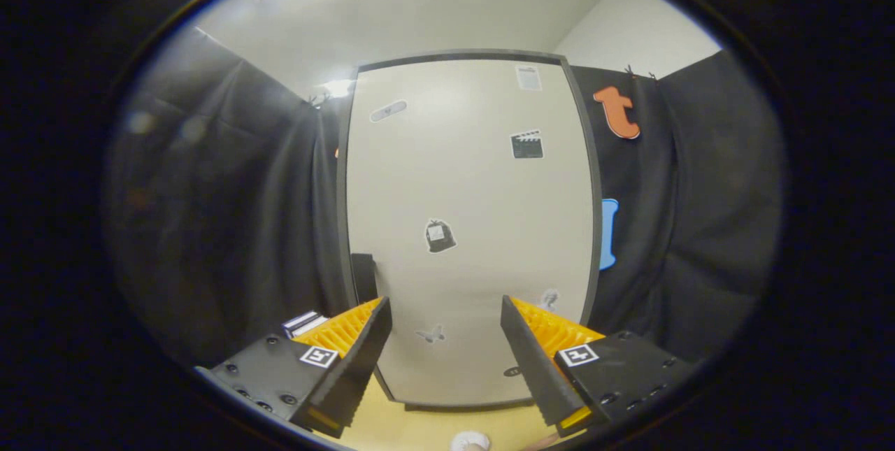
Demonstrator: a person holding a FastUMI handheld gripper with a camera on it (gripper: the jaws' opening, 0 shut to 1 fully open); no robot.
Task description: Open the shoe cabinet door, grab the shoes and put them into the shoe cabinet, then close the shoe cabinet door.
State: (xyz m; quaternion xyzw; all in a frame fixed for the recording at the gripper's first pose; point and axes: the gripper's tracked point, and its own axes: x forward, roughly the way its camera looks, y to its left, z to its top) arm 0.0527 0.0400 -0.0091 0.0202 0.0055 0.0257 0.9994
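Shoe cabinet door (468,227) stands shut straight ahead of the gripper (445,349), a tall pale cream panel in a thin dark grey frame (593,192). Small dark stickers are scattered over its face: a clapperboard (526,145) high on the right side, a bag-like shape (440,235) near the middle, a butterfly (431,333) low down between the fingers, and a pale oblong one (388,110) near the top left corner. A short dark handle (363,276) sits on the door's left edge, just above the left finger.

The fingers (349,349) are spread wide apart with nothing between them; they hold nothing and touch nothing, and the door's lower part shows through the gap beyond their tips.

The door's long axis runs upright, from the yellowish floor (398,430) at its foot up toward the white ceiling (433,10), and its flat face points back at the gripper. Black cloth (231,213) hangs to both sides of the cabinet. A small whitish rounded thing (470,441) lies on the floor below the door, too cut off to tell what it is.
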